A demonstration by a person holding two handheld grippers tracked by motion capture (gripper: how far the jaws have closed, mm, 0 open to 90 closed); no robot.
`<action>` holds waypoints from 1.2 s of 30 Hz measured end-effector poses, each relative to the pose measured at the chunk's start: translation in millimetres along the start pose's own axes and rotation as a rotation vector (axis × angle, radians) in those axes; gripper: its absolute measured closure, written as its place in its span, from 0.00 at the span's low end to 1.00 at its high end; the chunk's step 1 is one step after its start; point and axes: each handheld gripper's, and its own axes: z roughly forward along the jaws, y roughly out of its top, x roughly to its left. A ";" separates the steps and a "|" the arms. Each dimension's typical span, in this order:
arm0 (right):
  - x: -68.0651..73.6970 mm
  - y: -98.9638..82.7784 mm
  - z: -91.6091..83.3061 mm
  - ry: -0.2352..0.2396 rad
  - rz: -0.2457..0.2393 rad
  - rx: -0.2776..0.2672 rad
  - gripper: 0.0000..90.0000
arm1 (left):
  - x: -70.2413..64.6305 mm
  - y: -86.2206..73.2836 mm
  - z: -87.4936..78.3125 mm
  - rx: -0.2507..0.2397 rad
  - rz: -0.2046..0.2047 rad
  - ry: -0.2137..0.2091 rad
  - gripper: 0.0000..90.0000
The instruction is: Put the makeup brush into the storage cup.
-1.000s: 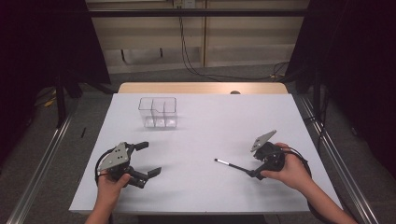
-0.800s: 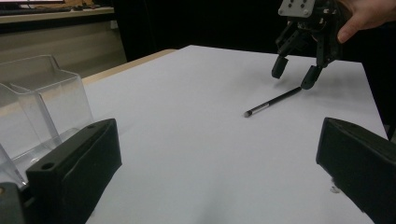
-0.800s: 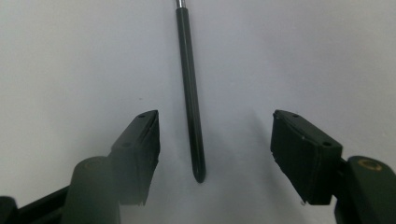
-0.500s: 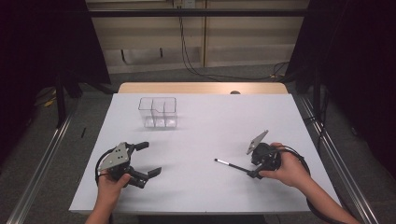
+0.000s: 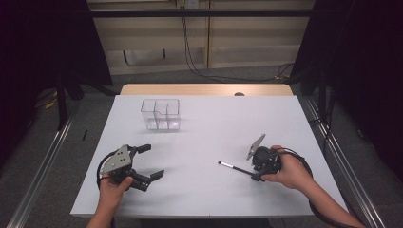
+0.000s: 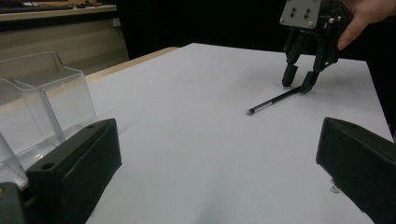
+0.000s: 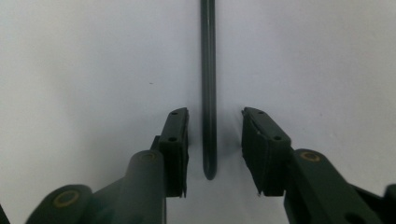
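Observation:
A thin black pen (image 5: 235,167) lies flat on the white table (image 5: 214,128), right of the middle. My right gripper (image 5: 257,176) points down over the pen's near end. In the right gripper view the pen (image 7: 208,84) runs between the two pads (image 7: 176,140), with a narrow gap on each side. The right gripper (image 7: 215,140) is open; its jaws have just been closing around the pen. The left gripper view shows that gripper (image 6: 297,84) standing over the pen's (image 6: 273,101) far end. My left gripper (image 5: 151,161) rests at the front left, open wide and holding nothing.
A clear plastic box with compartments (image 5: 160,114) stands at the back left of the table. In the left gripper view it (image 6: 44,105) sits just beyond my left jaw. A cable trails from each gripper. Metal rails run along both sides of the table.
The right gripper's jaws have narrowed around the pen, and the gripper has tilted and sunk a little toward the table. The left gripper and the pen have not moved.

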 end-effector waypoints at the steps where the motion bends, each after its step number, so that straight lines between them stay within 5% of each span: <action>1: -0.3 0.3 0.6 0.007 -0.002 -0.001 0.72 | -0.1 0.0 0.1 0.000 0.000 0.001 0.00; 16: -1.5 11.4 2.0 0.040 0.024 0.078 0.92 | -1.0 0.1 1.0 0.003 0.002 -0.003 0.00; 36: -0.8 15.4 3.0 0.028 0.053 0.105 0.94 | -1.2 0.6 1.2 0.012 0.011 0.001 0.00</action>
